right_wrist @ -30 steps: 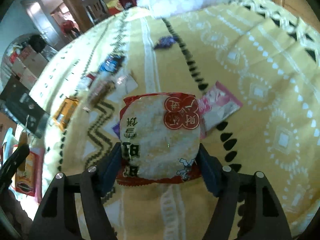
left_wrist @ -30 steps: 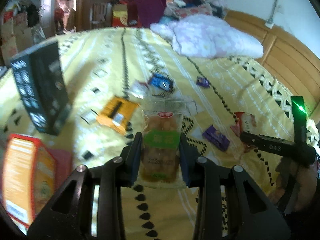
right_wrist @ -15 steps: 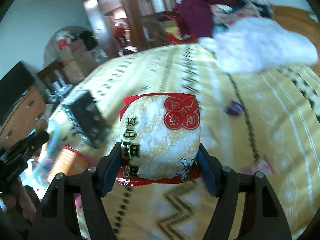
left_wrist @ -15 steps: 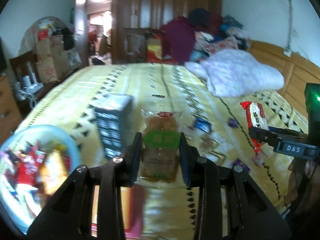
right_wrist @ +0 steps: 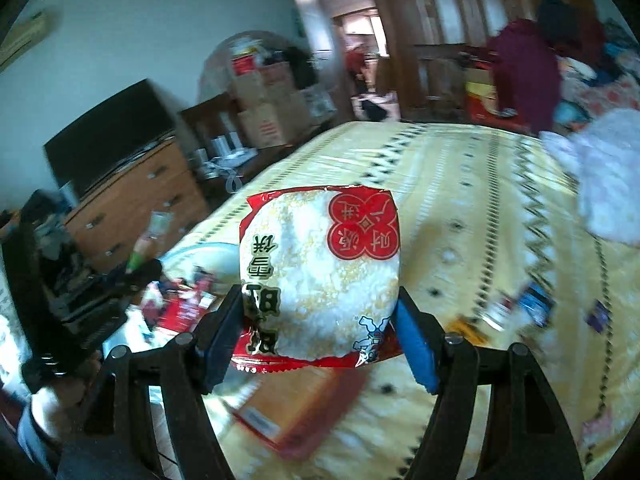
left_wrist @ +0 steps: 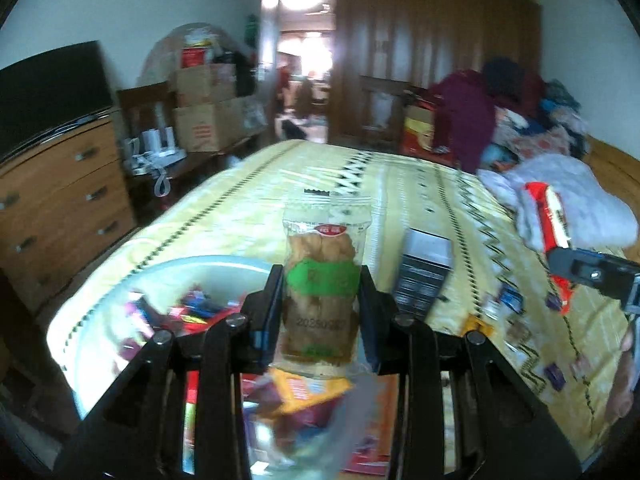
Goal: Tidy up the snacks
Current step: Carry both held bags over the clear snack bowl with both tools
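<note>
With my left tool (left_wrist: 320, 300) clamped on the green-labelled pastry pack (left_wrist: 322, 280) and my right tool (right_wrist: 320, 332) clamped on the rice cracker (right_wrist: 320, 276), I judge each should release low over the snack-filled bowl (left_wrist: 100, 304) on the bed (left_wrist: 400, 184).

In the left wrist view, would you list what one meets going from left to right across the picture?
Wooden dresser → bowl of snacks → clear bread packet held in the left gripper → black box → red-and-white rice cracker packet in the right gripper.
</note>
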A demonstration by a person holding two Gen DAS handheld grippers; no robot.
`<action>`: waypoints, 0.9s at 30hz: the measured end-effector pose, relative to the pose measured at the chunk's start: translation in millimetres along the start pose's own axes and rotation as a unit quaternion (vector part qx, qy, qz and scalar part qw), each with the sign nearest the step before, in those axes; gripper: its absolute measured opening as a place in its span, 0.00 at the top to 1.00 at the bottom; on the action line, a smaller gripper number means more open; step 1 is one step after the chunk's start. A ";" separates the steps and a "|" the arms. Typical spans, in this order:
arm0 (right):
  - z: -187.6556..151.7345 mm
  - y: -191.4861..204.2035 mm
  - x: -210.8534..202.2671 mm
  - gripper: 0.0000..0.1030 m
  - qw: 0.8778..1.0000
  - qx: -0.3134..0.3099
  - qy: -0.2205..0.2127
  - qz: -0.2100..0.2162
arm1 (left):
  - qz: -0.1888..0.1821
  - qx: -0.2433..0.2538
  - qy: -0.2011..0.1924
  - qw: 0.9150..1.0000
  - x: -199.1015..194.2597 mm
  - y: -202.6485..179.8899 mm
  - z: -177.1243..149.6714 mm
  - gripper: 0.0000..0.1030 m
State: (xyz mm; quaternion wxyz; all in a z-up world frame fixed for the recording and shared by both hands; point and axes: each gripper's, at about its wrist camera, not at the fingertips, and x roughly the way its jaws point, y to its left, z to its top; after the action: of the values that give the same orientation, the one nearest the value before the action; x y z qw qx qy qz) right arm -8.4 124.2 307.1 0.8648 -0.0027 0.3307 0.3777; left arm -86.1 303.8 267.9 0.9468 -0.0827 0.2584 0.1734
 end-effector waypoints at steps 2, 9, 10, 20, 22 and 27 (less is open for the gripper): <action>11.2 24.5 11.1 0.27 1.000 -0.016 0.001 0.014 | 0.020 -0.008 0.005 1.000 5.8 21.5 3.8 0.67; 40.3 100.3 51.9 0.27 0.996 -0.059 0.026 0.068 | 0.070 -0.027 0.028 0.997 24.8 71.6 5.9 0.67; 41.9 105.6 56.1 0.27 0.995 -0.060 0.030 0.072 | 0.071 -0.031 0.029 0.997 23.4 76.3 4.2 0.67; 48.3 155.6 113.9 0.27 0.988 -0.087 0.083 0.097 | 0.090 -0.047 0.050 0.994 33.8 108.1 -7.3 0.67; 48.0 159.7 121.5 0.27 0.987 -0.088 0.092 0.099 | 0.092 -0.051 0.052 0.993 33.2 113.6 -9.7 0.67; 45.1 165.4 134.4 0.27 0.986 -0.087 0.102 0.100 | 0.090 -0.054 0.055 0.993 35.8 121.1 -10.6 0.67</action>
State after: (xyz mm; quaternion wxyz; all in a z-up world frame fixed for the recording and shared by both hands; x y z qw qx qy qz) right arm -24.4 341.5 305.7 0.7806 -0.0832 0.3821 0.4875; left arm -107.1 423.6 232.2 0.9057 -0.1195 0.3069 0.2670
